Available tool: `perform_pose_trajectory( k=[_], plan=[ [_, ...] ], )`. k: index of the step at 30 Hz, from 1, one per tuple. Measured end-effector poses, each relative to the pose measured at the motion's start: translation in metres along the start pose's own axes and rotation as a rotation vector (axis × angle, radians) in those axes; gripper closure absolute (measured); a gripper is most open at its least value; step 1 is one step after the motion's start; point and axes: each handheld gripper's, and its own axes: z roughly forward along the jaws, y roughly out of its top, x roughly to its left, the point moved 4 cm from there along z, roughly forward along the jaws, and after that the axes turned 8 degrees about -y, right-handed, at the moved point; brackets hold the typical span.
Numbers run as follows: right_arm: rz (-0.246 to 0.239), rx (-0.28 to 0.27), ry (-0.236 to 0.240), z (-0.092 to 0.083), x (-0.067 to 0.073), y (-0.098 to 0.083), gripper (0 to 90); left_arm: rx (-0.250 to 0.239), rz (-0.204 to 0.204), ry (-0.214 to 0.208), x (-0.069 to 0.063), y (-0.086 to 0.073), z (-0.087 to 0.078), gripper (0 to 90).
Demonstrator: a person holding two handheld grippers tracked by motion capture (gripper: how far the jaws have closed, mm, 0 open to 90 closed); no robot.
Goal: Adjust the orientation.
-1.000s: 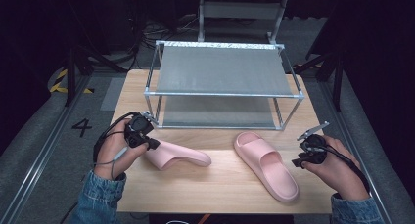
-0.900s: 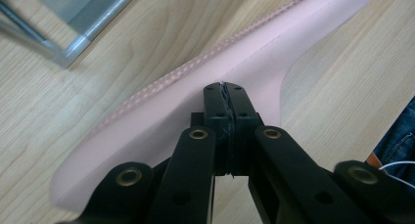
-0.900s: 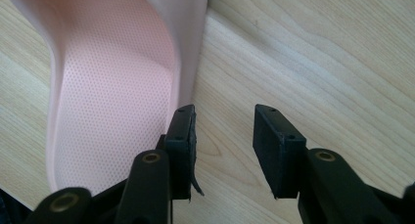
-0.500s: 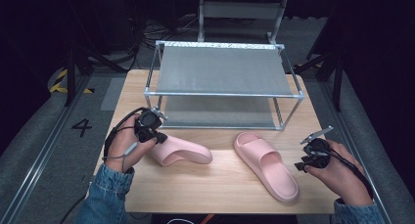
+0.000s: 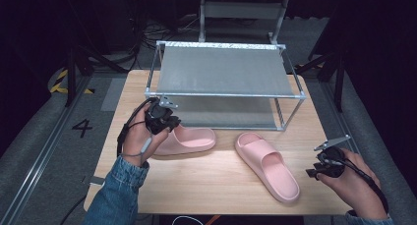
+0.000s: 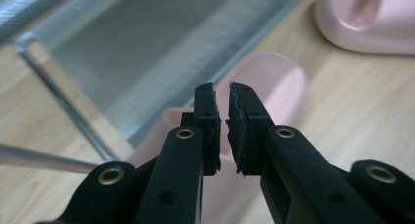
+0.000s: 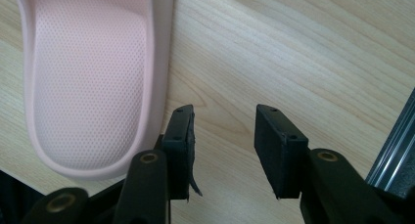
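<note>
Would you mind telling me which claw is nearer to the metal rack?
The left. The left claw is above a pink slipper beside the rack; the right claw sits toward the table's near edge.

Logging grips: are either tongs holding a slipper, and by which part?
Nothing. The left tongs have just been opening, nothing between them, at the left pink slipper's rim; the right tongs are open, empty.

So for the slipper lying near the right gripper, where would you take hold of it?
Probably the heel rim of the right slipper. It lies flat, sole down, heel toward the right gripper, whose fingers are open beside that edge. Coming in level from the heel side, one finger over the footbed and one outside, looks easiest.
</note>
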Motion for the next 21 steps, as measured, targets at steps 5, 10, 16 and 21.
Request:
perform_pose_trajectory(
  k=[5,10,16,21],
  plan=[
    [-0.013,-0.003,0.003,0.002,0.002,0.001,59.4,0.093,0.028,-0.050,-0.010,0.000,0.019,83.1],
    [-0.024,0.006,0.013,0.004,0.004,0.003,58.4,0.172,0.041,-0.083,-0.015,-0.004,0.034,81.5],
    [-0.048,0.009,0.023,0.008,0.008,0.006,58.0,0.252,0.046,-0.107,-0.018,-0.010,0.053,81.2],
    [-0.058,0.007,0.024,0.010,0.009,0.009,57.4,0.302,0.038,-0.083,-0.018,-0.016,0.062,80.9]
  ],
)
